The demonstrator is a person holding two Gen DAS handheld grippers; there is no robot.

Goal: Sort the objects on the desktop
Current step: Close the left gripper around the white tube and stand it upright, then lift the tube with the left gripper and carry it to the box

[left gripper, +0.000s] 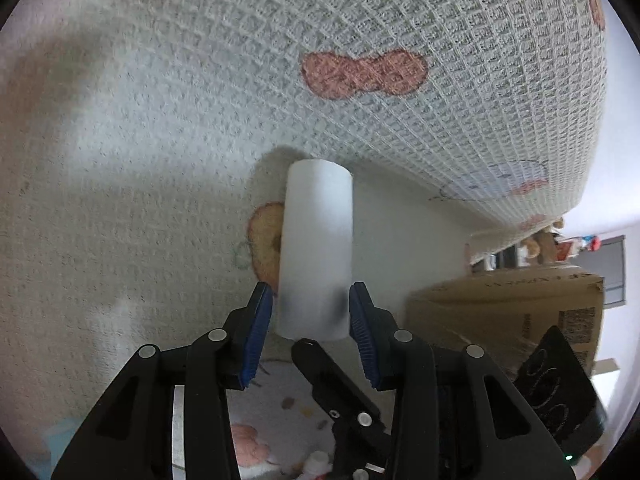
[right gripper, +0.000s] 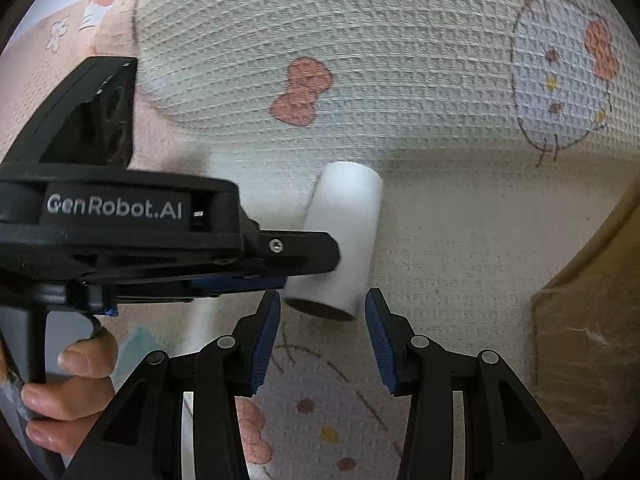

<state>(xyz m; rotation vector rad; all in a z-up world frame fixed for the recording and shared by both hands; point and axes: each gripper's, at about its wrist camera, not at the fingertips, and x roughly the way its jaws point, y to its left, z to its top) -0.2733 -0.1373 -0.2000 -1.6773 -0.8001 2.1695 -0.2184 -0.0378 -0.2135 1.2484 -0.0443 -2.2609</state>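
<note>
Left claw point(left gripper: 311, 300) – clamped around white roll point(left gripper: 316, 252)

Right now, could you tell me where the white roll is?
The white roll sits centre frame in both wrist views, held between the left gripper's blue pads over the waffle-weave blanket, left of the cardboard box.

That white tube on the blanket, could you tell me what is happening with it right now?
A person holds a handheld gripper in each hand over a waffle-weave blanket printed with pink bows. The left gripper has its blue pads on either side of the white tube and appears to be clamped on its near end. The right gripper sits just behind the tube's open end, jaws apart, gripping nothing. A cardboard box stands to the right.
</note>
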